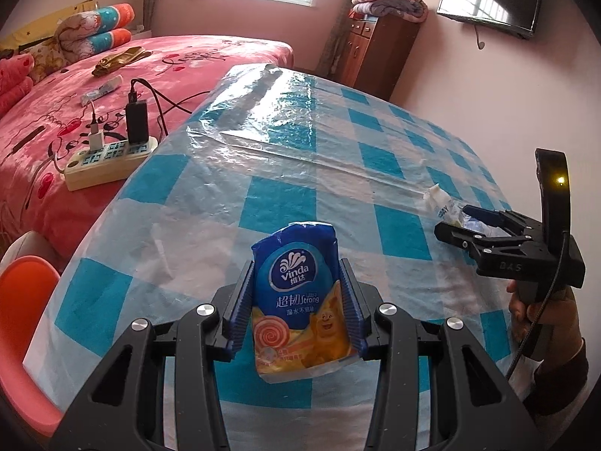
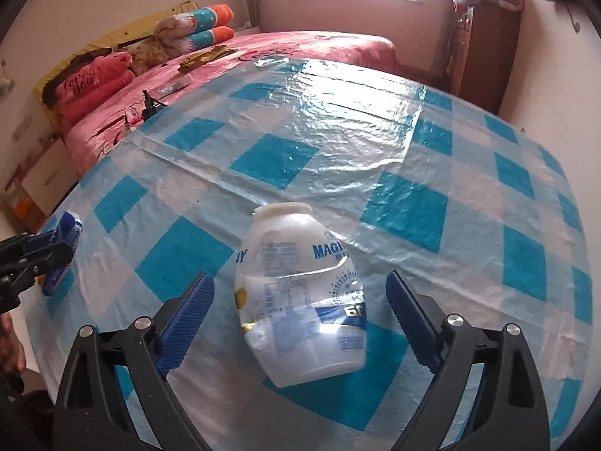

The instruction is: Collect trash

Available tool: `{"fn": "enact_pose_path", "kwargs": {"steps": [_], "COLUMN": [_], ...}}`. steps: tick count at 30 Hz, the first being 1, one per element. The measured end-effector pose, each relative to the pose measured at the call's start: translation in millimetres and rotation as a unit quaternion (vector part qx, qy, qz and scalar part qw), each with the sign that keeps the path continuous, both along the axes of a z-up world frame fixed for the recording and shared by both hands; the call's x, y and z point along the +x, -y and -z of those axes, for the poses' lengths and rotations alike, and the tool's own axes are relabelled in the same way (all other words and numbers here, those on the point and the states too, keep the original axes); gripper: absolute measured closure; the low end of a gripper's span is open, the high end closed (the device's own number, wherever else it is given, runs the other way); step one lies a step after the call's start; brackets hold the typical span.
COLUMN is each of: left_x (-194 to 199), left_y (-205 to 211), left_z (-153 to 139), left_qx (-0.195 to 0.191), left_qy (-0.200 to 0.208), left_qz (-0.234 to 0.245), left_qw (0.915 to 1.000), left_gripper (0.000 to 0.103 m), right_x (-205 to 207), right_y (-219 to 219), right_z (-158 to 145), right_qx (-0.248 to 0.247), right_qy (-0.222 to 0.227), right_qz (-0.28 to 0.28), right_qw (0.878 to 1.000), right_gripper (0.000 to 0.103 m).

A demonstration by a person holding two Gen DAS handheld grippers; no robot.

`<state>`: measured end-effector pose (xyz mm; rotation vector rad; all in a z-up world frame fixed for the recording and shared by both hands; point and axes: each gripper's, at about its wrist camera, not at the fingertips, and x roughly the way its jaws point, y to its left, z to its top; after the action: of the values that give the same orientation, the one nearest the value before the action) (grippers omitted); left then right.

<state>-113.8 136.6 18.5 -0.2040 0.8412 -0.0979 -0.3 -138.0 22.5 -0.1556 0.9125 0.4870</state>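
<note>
Tissue pack [image 1: 296,300] left, crushed bottle [image 2: 300,300] right, both over table [image 2: 413,143]; bed [image 1: 56,120] behind.

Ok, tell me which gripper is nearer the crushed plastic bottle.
Right. The right gripper has its open fingers on either side of the crushed plastic bottle without touching it. The left gripper, off to the left, is shut on the tissue pack.
</note>
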Motion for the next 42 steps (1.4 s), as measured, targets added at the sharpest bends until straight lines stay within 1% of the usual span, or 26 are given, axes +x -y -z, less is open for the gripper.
{"fn": "enact_pose_path", "kwargs": {"steps": [1,3,4,5,6,15,20,27,32,37,42], "left_x": [-0.2,-1.0,-2.5,-3.3,-3.7,-10.2,-14.6,-20.8,-27.1,-35.4,-46.6], "left_y": [-1.3,-3.1,-3.3,-4.2,-5.2,-14.4,-23.9,-36.4,-46.4,-59.0,-73.3], "left_z": [0.3,0.5,0.4,0.5,0.8,0.2,-0.5,-2.7,-4.4,-6.3,-9.7], "left_qx": [-0.004,-0.007,-0.007,-0.008,-0.010,-0.013,-0.020,-0.029,-0.032,-0.035,-0.032], "left_qy": [0.001,0.003,0.004,0.004,0.005,0.014,0.018,0.026,0.033,0.038,0.042], "left_qz": [0.001,0.002,0.003,0.004,0.004,0.006,0.000,-0.008,-0.015,-0.027,-0.041], "left_qw": [1.0000,1.0000,1.0000,1.0000,0.9999,0.9998,0.9996,0.9992,0.9988,0.9983,0.9977], "left_gripper": [0.058,0.058,0.058,0.058,0.058,0.058,0.058,0.058,0.058,0.058,0.058], "right_x": [0.6,-1.2,-2.2,-3.1,-4.0,-11.4,-15.3,-22.1,-30.5,-39.9,-50.0], "right_y": [-0.9,-3.7,-4.4,-4.5,-5.0,-8.0,-11.2,-19.7,-33.8,-57.3,-89.6], "right_z": [1.6,1.9,1.1,0.5,-0.1,-1.7,-6.5,-11.5,-19.8,-29.4,-34.8], "right_qx": [-0.003,-0.024,-0.022,-0.021,-0.021,-0.008,0.014,0.060,0.084,0.108,0.114], "right_qy": [-0.002,0.008,0.009,0.012,0.013,0.007,-0.006,-0.037,-0.046,-0.054,-0.060], "right_qz": [0.000,0.005,0.004,0.005,0.007,0.019,0.023,0.020,0.007,-0.021,-0.059], "right_qw": [1.000,1.000,1.000,1.000,1.000,1.000,1.000,0.997,0.995,0.993,0.990], "right_gripper": [0.017,0.027,0.030,0.038,0.039,0.039,0.039,0.039,0.039,0.039,0.039]}}
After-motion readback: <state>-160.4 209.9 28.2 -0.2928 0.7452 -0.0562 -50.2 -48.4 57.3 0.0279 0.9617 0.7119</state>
